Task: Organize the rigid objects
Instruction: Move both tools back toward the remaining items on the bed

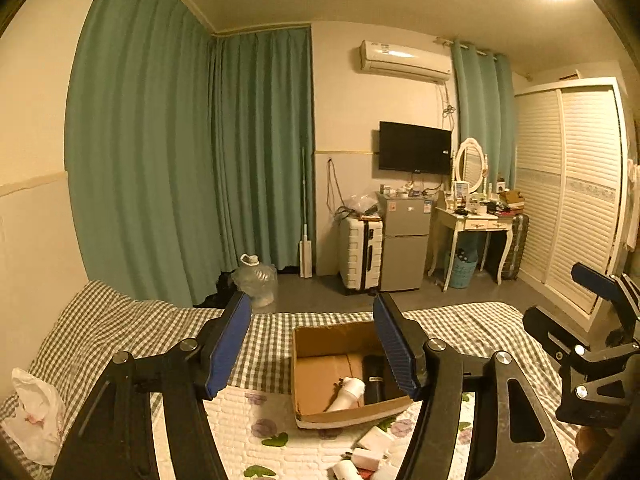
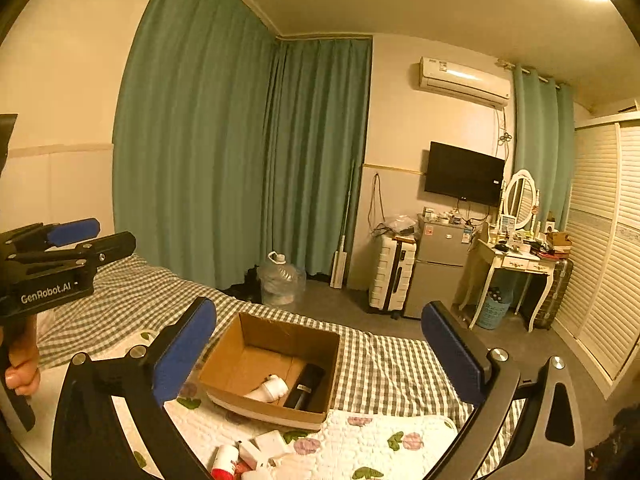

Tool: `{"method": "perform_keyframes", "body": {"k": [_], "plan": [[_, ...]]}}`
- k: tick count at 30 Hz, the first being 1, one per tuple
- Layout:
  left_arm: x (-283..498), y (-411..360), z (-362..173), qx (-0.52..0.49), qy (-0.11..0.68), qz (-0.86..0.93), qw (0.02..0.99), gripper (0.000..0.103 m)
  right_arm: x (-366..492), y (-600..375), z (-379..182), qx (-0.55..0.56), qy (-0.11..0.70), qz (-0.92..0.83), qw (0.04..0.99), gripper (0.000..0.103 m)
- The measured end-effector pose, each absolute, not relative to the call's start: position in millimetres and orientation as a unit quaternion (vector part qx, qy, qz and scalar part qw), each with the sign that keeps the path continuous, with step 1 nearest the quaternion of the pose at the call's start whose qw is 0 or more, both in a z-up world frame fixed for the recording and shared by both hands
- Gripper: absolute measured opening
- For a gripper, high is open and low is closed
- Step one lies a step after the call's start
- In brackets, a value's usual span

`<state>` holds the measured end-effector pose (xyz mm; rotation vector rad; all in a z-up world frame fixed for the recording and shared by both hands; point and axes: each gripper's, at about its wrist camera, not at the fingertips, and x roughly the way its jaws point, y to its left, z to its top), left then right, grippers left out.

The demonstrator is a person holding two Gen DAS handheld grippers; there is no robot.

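On the bed: I see the cardboard box (image 2: 276, 364) holding a white bottle (image 2: 269, 391) and a black cylinder (image 2: 307, 388).
Left claw (image 1: 312, 344): spread, nothing between its pads.
Right claw (image 2: 316, 356): spread wide, nothing held.
Bottom edge: small white items (image 2: 266, 450), cut off, hard to identify.
Black cylinder, left view: partly hidden behind a finger.

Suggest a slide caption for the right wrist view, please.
Open right gripper above a cardboard box holding two bottles.
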<state>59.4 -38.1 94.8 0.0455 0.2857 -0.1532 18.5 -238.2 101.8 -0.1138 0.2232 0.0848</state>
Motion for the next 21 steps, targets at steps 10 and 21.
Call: {"method": "perform_keyframes", "body": {"k": [10, 21], "plan": [[32, -50, 89, 0.048, 0.109, -0.07, 0.99, 0.073, -15, -237, 101, -0.055, 0.09, 0.033, 0.994, 0.103], [69, -41, 36, -0.018, 0.131, -0.077, 0.988, 0.074, -3, -253, 60, -0.032, 0.122, 0.027, 0.992, 0.103]]}}
